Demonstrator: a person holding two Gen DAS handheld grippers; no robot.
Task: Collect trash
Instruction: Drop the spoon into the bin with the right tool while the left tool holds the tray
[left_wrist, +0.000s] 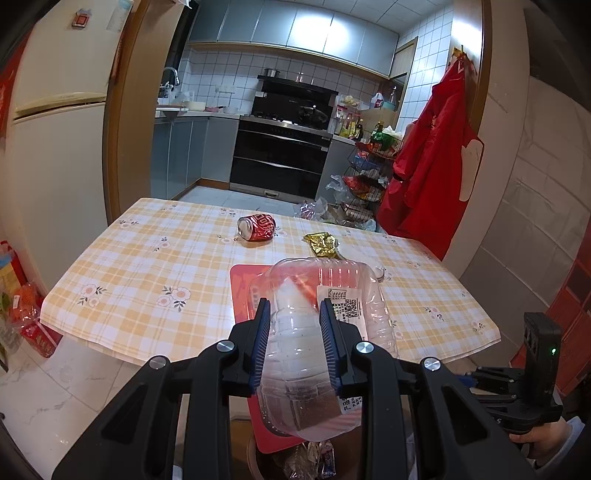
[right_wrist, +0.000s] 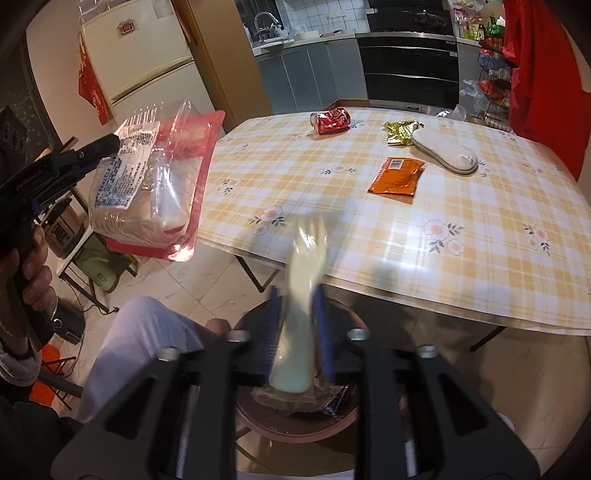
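Right tongs (right_wrist: 297, 332) parted — pale glove (right_wrist: 295, 314) dropping into bin (right_wrist: 295, 417), lower centre; left tongs (left_wrist: 293, 332) clamp clear tray (left_wrist: 317, 295) — release it squarely over bin.

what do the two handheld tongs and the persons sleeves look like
Both tongs are matte black plastic with angular cut-out arms, round silver bolts and blue ribbed pads. From the left wrist view, the right tongs carry a black box with a green light. The left tongs have white lettering on the side. Grey cuff at the left wrist.

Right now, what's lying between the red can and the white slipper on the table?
The crumpled gold wrapper lies between the red can and the white slipper, up against the slipper's end, seen in the right wrist view.
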